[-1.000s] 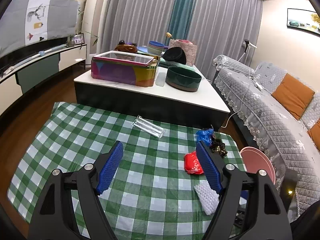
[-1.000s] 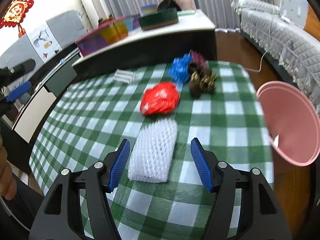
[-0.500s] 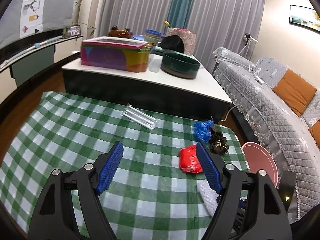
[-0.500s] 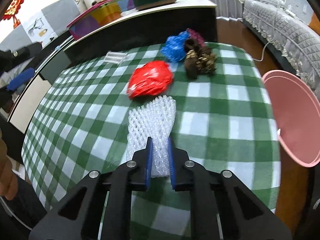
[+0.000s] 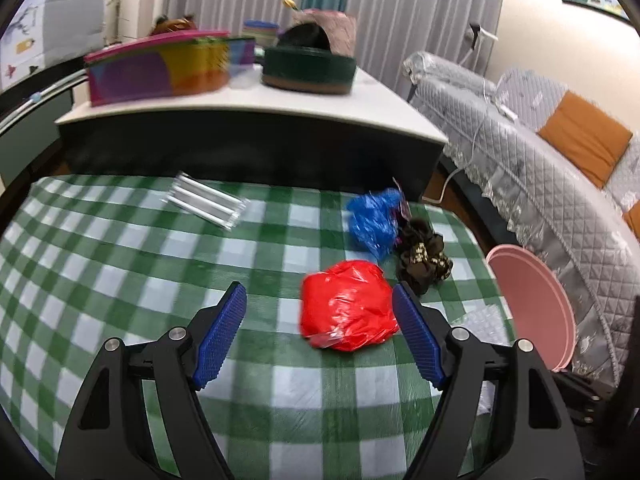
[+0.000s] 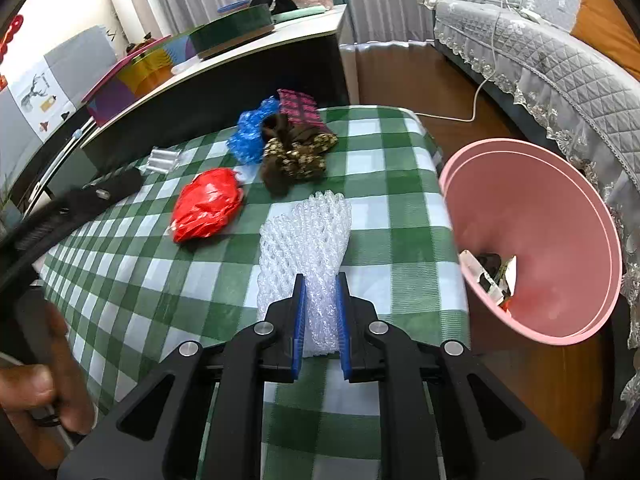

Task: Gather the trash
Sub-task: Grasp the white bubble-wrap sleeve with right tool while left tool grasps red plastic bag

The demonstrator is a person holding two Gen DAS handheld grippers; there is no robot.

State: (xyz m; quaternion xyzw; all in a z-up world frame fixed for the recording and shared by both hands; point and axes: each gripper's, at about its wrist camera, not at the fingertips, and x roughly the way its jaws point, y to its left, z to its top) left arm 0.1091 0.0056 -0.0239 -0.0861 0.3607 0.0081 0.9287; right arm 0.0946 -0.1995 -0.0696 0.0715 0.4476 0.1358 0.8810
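Two pickups underway: right tongs (image 6: 320,312) pinching white foam net (image 6: 308,232) on table (image 6: 400,216), left tongs (image 5: 318,332) spread beside red bag (image 5: 348,304). Next, probably: lifting net into pink bin (image 6: 532,236).

The right gripper (image 6: 320,312) has its blue pads pinched on the near end of a white foam net sleeve (image 6: 308,236), which lies on the green checked tablecloth (image 6: 396,216). Just beyond it sit a crumpled red plastic bag (image 6: 208,204), a blue plastic wrapper (image 6: 248,136) and a dark patterned cloth bundle (image 6: 296,152) (the last two touching). A pink bin (image 6: 536,240) stands beside the table's right edge with some scraps inside, and a hand (image 6: 36,384) grips a handle at the lower left.
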